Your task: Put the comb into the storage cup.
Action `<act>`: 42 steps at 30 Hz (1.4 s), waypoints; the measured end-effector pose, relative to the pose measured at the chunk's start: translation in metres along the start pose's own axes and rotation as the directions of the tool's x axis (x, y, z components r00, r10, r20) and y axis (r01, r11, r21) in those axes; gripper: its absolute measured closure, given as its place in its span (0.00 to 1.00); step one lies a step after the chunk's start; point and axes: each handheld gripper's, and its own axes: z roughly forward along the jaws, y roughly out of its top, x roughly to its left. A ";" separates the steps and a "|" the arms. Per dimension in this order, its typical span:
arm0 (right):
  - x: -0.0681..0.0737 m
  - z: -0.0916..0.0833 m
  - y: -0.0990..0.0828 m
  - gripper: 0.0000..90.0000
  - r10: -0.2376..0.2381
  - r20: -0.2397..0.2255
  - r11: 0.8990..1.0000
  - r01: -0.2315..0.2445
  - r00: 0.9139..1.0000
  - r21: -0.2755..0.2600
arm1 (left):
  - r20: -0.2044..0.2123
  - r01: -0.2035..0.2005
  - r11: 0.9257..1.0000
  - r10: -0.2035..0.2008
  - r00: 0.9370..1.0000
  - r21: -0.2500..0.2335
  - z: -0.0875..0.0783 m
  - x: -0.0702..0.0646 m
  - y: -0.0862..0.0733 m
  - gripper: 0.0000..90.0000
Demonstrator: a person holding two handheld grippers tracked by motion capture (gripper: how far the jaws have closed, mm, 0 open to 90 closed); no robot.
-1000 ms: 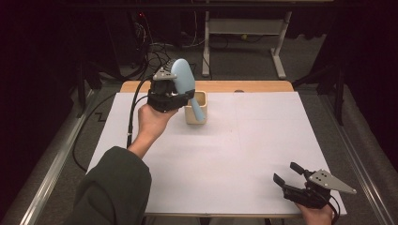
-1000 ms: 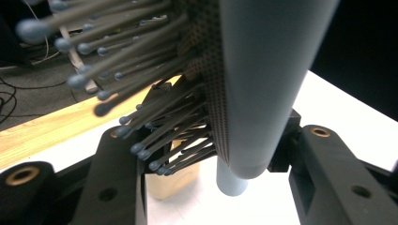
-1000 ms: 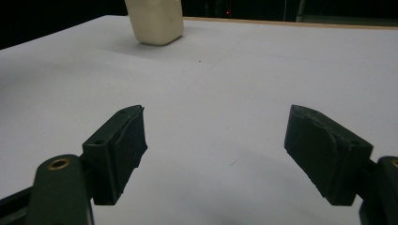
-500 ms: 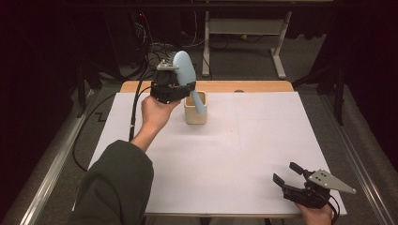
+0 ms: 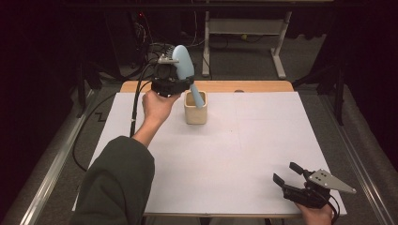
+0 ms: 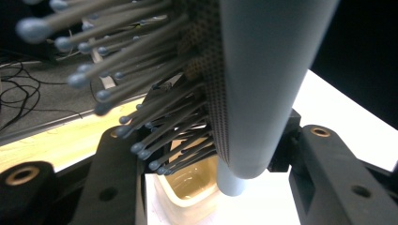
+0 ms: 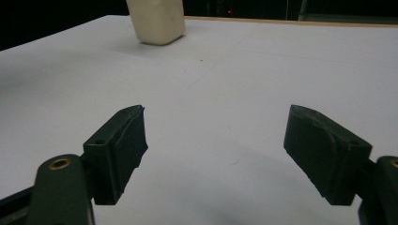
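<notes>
A light blue hairbrush (image 5: pixel 183 65) stands steeply over a cream cup (image 5: pixel 195 112) at the back middle of the white table (image 5: pixel 244 140). Its handle end dips into the cup's mouth. My left gripper (image 5: pixel 180 83) is shut on the brush near the base of its head, left of the cup. In the left gripper view the brush back (image 6: pixel 263 84) and its bristles (image 6: pixel 141 108) sit between the black jaws, with the cup (image 6: pixel 187 190) below. My right gripper (image 5: pixel 286 172) rests open at the table's front right corner, with nothing between its jaws (image 7: pixel 216 145). The cup (image 7: pixel 157 21) stands far ahead of it.
A wooden strip (image 5: pixel 253 86) borders the table's far edge. Black cables (image 5: pixel 141 51) trail over the floor at the back left. A white desk frame (image 5: pixel 244 28) stands behind the table. The left gripper's cable (image 5: pixel 133 117) hangs along the forearm.
My left hand has carried the brush a little farther back and up, and the brush now stands more upright over the cup. The right gripper has not moved.
</notes>
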 end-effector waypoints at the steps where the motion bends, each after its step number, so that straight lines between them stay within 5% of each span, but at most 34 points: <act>1: 0.000 0.000 0.000 0.25 0.001 0.000 1.000 -0.001 1.000 0.000 | -0.003 0.003 1.000 -0.003 1.000 -0.001 0.001 0.001 0.000 0.60; 18: 0.000 0.000 0.000 0.25 0.001 -0.002 1.000 -0.001 1.000 0.000 | -0.056 0.037 0.999 -0.037 0.998 0.001 0.019 0.010 -0.003 0.60; 42: 0.000 0.001 -0.001 0.25 0.002 -0.007 1.000 -0.002 1.000 0.005 | -0.082 0.013 0.999 -0.010 0.997 0.036 0.034 0.006 -0.007 0.59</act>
